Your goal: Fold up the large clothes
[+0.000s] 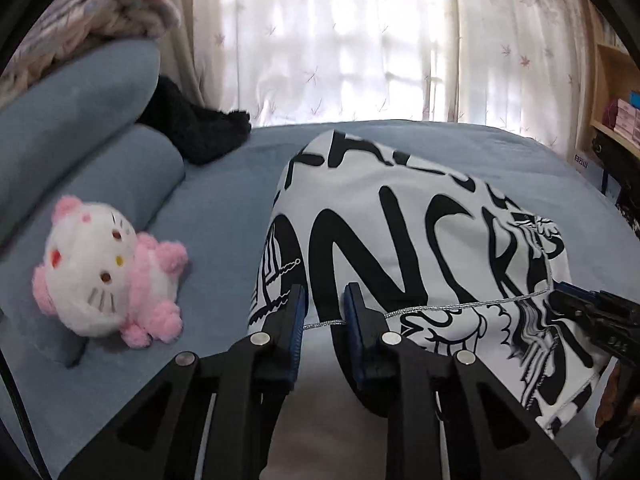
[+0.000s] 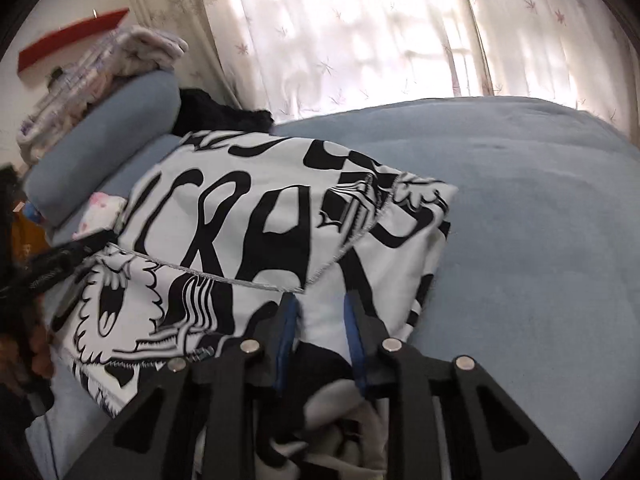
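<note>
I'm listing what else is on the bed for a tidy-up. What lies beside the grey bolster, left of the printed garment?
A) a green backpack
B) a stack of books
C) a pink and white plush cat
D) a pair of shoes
C: in the left wrist view a pink and white plush cat lies on the blue bed by the bolster, left of the black-and-white printed garment.
</note>
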